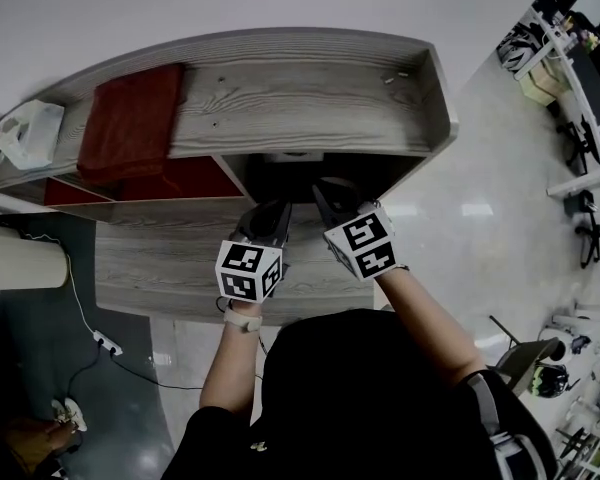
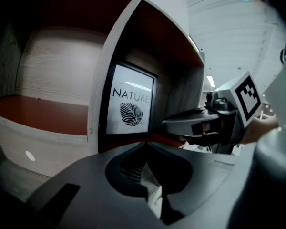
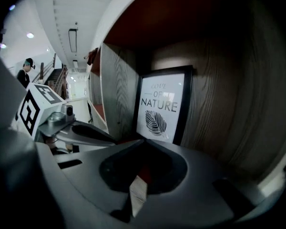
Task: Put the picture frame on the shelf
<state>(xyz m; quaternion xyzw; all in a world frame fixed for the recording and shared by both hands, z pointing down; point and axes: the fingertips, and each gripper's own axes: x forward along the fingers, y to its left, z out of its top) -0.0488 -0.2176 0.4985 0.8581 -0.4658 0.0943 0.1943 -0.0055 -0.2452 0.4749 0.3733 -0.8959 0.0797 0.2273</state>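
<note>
While picture frame stands inside shelf, left gripper jaws closed, empty, right gripper jaws likewise.

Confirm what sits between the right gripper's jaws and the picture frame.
Nothing. The right gripper, shut and empty, faces the picture frame across bare shelf, as the right gripper view shows.

Head view bright and even; ceiling-light glare on floor, strong fisheye bend at edges. Gripper views dim, shelf interior shadowed, foreground soft, corners vignetted.
</note>
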